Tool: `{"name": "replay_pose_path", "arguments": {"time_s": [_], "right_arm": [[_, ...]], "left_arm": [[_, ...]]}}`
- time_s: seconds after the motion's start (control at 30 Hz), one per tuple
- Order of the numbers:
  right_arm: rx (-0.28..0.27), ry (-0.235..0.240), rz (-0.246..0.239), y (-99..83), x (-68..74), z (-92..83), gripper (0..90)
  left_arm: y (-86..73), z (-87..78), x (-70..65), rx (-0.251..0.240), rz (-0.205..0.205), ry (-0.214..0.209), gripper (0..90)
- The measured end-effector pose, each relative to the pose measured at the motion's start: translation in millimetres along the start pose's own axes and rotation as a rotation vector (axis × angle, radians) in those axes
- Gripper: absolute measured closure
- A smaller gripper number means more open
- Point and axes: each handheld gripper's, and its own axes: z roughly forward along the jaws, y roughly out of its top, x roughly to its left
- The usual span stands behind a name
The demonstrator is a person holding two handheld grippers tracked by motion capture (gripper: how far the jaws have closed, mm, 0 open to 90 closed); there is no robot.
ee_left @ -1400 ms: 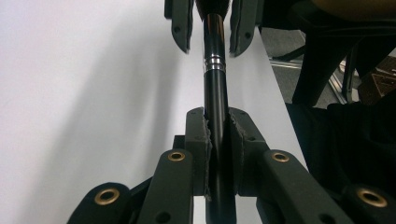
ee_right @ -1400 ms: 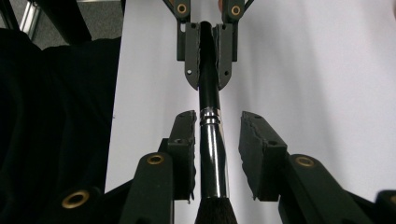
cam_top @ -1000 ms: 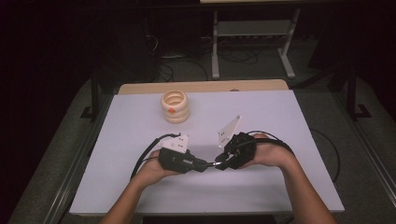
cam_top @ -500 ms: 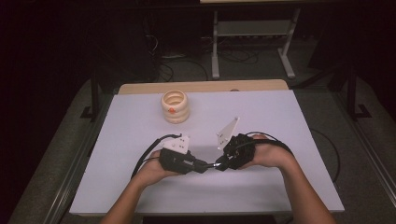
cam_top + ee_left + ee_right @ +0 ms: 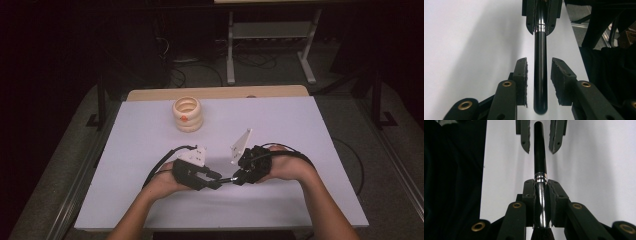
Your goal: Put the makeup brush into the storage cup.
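1. On the left of the white table, the left gripper lies low over the surface in the person's left hand, pointing toward the other gripper.
2. Its jaws have just been opening: in the left gripper view the pads stand clear on either side of the black handle of a brush, with a gap showing on both sides, so nothing is clamped there.
3. The brush spans level between the two grippers, just above the table near its front middle; its black handle end sits between the left gripper's jaws.
4. The right gripper, in the right hand, is closed on the brush's shiny metal ferrule, pads pressed against it.
5. Well behind, toward the table's far edge, stands a stack of cream rings.
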Motion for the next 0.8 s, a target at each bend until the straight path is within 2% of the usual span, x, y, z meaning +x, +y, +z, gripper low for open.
{"name": "replay_pose_path", "arguments": {"time_s": [0.3, 0.4, 0.43, 0.67, 0.8], "right_arm": [[0.103, -0.004, -0.004, 6.3, 3.0, 5.1, 76.0], [0.137, -0.003, -0.004, 9.3, 3.5, 8.0, 76.1], [0.145, 0.0, -0.018, 10.7, 3.3, 9.2, 76.1], [0.158, 0.01, -0.032, 16.6, 3.7, 10.6, 76.0], [0.161, 0.006, -0.035, 18.3, 4.1, 10.7, 76.1]], "left_arm": [[6.8, 6.8, -4.0, 0.088, -0.001, 0.013, 66.6], [9.7, 10.8, -4.5, 0.114, 0.014, 0.011, 67.2], [11.0, 11.3, -3.9, 0.136, 0.028, 0.015, 67.2], [15.0, 16.8, -6.0, 0.151, 0.011, 0.008, 69.9], [17.0, 17.3, -5.9, 0.161, 0.018, 0.008, 72.1]]}}
